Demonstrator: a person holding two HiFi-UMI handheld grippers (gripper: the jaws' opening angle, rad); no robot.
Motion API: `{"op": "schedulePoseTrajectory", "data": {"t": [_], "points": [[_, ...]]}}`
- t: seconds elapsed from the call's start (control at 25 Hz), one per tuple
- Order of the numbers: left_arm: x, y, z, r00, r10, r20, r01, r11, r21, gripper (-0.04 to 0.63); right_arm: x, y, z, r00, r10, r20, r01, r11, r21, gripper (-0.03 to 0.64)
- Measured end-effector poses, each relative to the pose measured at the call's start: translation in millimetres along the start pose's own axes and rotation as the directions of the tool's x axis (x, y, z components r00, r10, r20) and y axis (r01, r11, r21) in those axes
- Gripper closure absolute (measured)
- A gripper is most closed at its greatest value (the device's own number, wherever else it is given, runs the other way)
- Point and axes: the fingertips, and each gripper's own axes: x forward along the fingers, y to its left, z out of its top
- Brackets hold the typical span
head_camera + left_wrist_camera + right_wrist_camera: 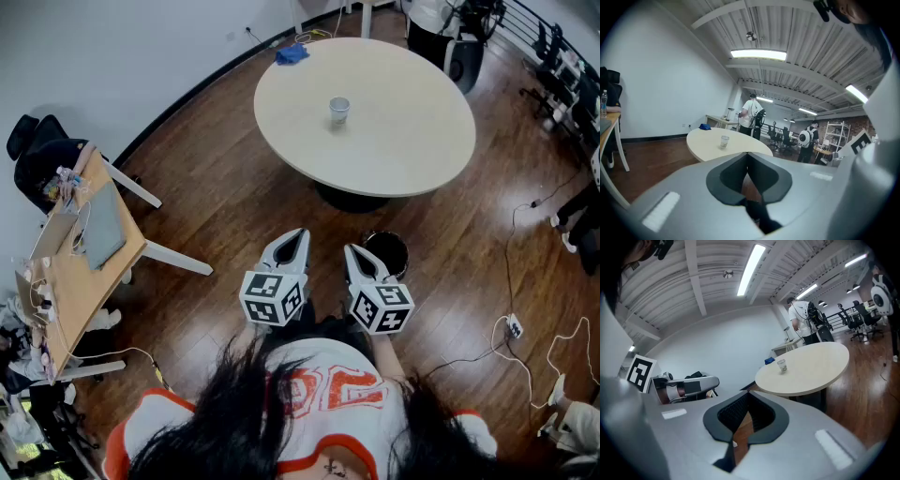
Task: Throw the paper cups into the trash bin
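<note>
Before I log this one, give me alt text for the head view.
Seen from above, a person holds the left gripper and right gripper, both shut and empty, over a wooden floor. Ahead, one paper cup stands upright on a round table; a black trash bin sits on the floor near the table.

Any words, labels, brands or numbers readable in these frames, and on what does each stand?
No text reads clearly.
On the shirt: large orange characters, partly hidden by hair, not legible.
On the marker cubes: black-and-white square patterns only, no words.
On the paper cup: too small to show any print.
</note>
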Motion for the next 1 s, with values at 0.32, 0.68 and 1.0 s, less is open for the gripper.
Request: {"op": "schedulePoseTrajectory", "data": {"t": [0.32,0.68,1.0], "points": [[25,10,12,1.0,-0.006,-0.001,0.006,1.0,0.014,0.595,25,-9,13,1.0,0.006,-0.008,-0.006,1.0,-0.005,0.615],[77,32,32,0.999,-0.038,-0.001,0.038,0.999,0.022,0.595,64,-35,40,1.0,-0.028,-0.001,0.028,1.0,0.006,0.615],[126,68,58,0.997,-0.076,-0.003,0.076,0.997,0.017,0.595,122,-49,68,0.998,-0.068,-0.017,0.068,0.997,-0.021,0.615]]}}
